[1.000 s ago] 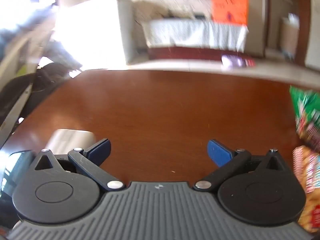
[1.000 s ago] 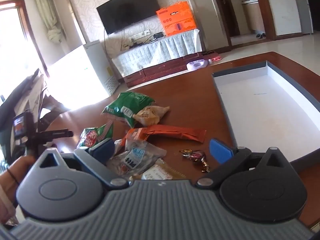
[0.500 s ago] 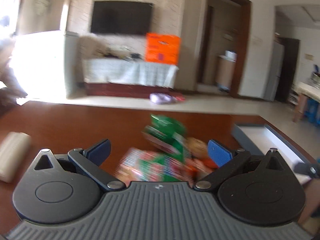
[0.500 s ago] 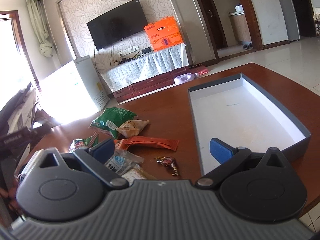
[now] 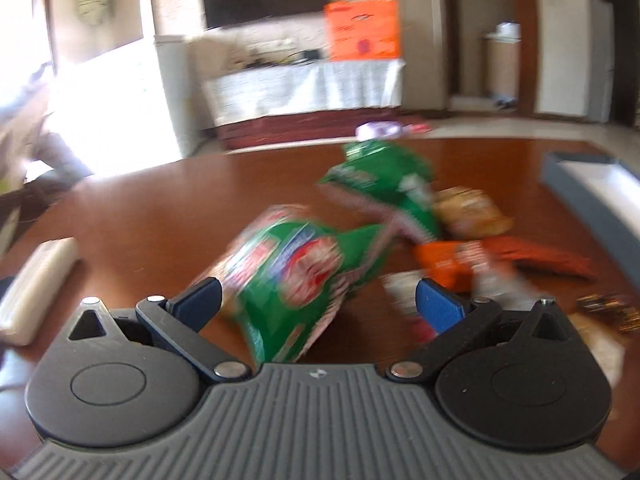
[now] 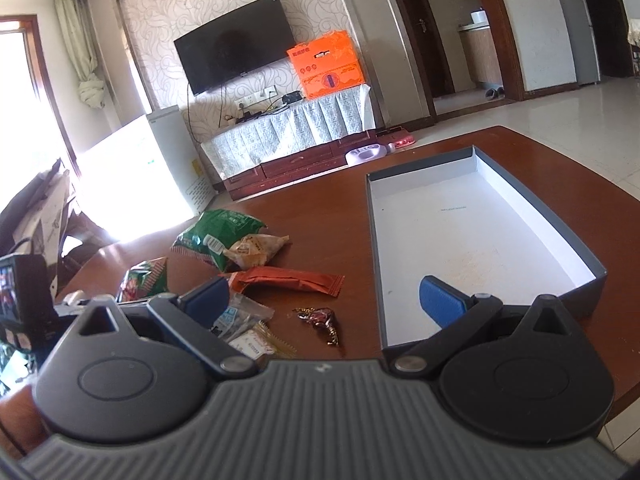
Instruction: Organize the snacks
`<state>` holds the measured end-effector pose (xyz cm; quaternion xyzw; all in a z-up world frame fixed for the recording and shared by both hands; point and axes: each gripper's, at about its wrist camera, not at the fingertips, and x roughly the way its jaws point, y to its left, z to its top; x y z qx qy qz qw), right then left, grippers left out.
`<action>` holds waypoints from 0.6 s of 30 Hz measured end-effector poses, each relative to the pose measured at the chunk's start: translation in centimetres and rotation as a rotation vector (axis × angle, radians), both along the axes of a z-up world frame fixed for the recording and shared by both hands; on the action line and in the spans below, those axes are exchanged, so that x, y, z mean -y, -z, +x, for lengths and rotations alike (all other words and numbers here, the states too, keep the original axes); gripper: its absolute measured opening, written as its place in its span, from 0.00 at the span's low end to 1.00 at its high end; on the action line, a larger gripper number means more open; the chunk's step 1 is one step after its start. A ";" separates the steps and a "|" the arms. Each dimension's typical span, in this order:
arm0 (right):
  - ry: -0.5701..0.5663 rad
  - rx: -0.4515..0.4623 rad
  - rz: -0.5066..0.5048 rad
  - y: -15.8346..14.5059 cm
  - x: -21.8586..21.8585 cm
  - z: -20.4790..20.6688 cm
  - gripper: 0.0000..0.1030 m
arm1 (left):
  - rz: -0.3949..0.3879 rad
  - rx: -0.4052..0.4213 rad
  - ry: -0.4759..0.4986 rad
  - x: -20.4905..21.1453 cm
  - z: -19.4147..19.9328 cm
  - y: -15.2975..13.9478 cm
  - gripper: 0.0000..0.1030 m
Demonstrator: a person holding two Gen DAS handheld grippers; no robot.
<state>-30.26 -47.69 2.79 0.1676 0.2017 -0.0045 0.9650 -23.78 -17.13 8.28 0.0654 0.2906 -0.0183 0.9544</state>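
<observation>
My left gripper (image 5: 318, 300) has its blue fingers spread wide, with a green and red snack bag (image 5: 296, 276) lying blurred between them on the brown table (image 5: 160, 208), nothing pinched. My right gripper (image 6: 324, 300) is likewise spread and empty, hanging above the table's near edge. The left wrist view is smeared by motion, so labels there are unreadable; it alone shows a pale oblong object (image 5: 36, 284) at nine o'clock on the table. The right wrist view is sharp and gives what the other crops: the whole grey box (image 6: 576, 240) with its white floor, open and bare, at two o'clock from the snack pile. There the pile spreads out plainly: a second green bag (image 6: 218, 236) at eleven o'clock, a tan packet (image 6: 256, 250) touching it, a long orange packet (image 6: 290, 282) nearer, a clear wrapped snack (image 6: 240, 316), and a dark foil candy (image 6: 320, 320) lying apart toward the box.
</observation>
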 end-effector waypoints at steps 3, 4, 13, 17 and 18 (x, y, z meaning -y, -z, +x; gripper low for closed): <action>-0.025 -0.006 -0.047 0.0 -1.1 0.5 1.00 | -0.064 0.035 0.002 -1.1 -1.6 -1.5 1.00; -0.033 -0.007 -0.069 0.1 -1.7 0.7 1.00 | -0.083 0.047 0.013 -1.3 -2.3 -1.9 1.00; -0.077 -0.001 -0.164 0.0 -3.4 0.3 1.00 | -0.048 0.075 0.009 -1.6 -6.8 0.1 1.00; -0.094 0.013 -0.193 0.1 -3.9 -0.5 1.00 | -0.049 0.035 0.021 -0.8 -5.9 2.2 1.00; -0.103 0.011 -0.208 0.3 -4.1 -0.6 1.00 | -0.046 0.019 0.019 -0.8 -5.6 2.5 1.00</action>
